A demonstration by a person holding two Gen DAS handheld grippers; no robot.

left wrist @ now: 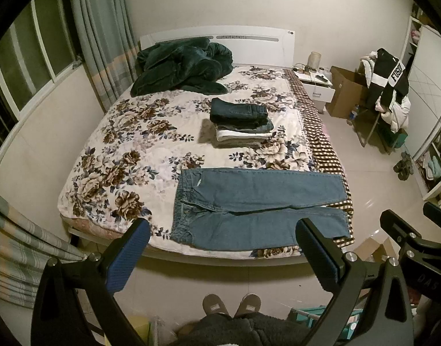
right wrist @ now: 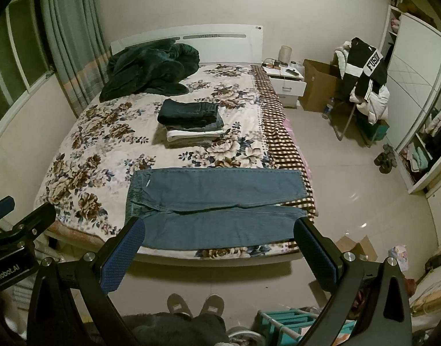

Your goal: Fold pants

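Note:
Blue jeans lie flat across the foot of the bed, waist to the left, legs running right to the bed's edge. They also show in the right wrist view. My left gripper is open and empty, held above the floor short of the bed's foot. My right gripper is open and empty at about the same height; it also shows at the right edge of the left wrist view. Neither gripper touches the jeans.
A stack of folded pants sits mid-bed. A dark green blanket is heaped at the headboard. A nightstand, cardboard box and a chair piled with clothes stand at right. My slippered feet are below.

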